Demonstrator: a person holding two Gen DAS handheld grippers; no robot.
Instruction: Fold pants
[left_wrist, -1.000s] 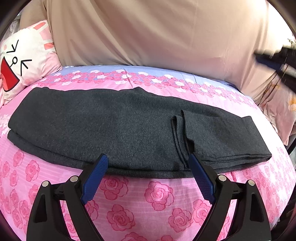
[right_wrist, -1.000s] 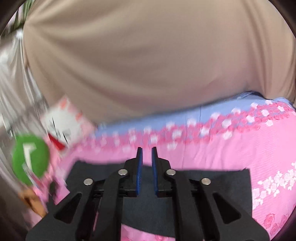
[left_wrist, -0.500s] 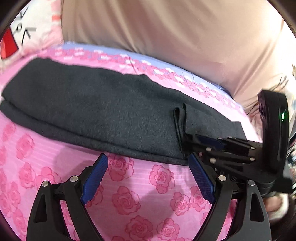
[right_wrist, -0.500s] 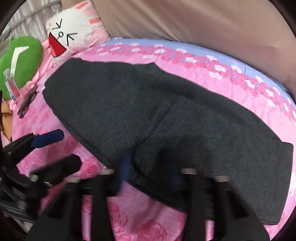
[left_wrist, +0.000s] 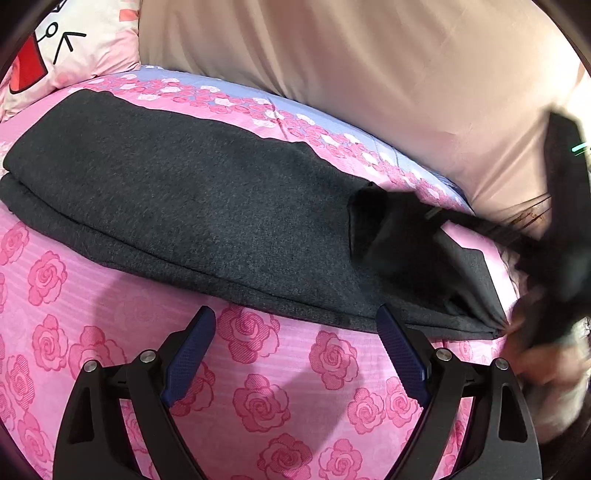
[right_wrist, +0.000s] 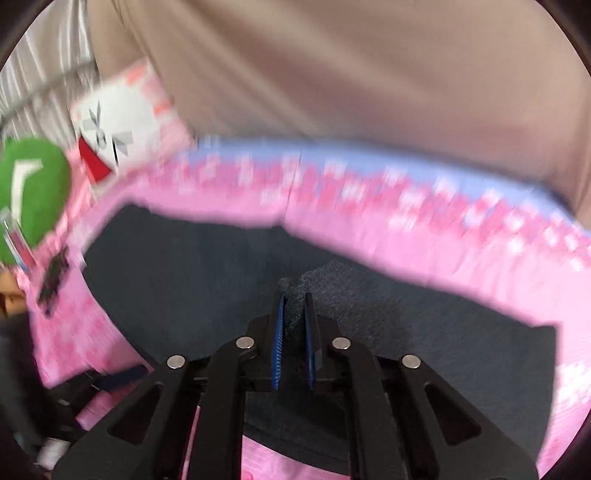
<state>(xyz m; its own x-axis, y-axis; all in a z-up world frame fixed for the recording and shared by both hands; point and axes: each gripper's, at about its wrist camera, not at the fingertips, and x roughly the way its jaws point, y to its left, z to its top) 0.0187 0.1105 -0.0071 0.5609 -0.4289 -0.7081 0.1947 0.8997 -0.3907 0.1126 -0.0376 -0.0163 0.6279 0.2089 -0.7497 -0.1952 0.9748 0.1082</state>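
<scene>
Pink rose bedsheet (left_wrist: 258, 398) carries one pair of dark grey pants (left_wrist: 192, 206), lying flat across the bed w/ one end already doubled over. Fabric looks soft, limp, fairly thick, so prob. best taken at hems or fold corners. Two tongs: left tongs (left_wrist: 295, 354) spread wide, empty, just short of near edge; right tongs (right_wrist: 294, 339) have just been closing, now pinching a raised bit of the pants.

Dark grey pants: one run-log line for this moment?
dark grey knit pants: on pink bedsheet | right gripper: pinching pant fold | left gripper: open, empty
</scene>
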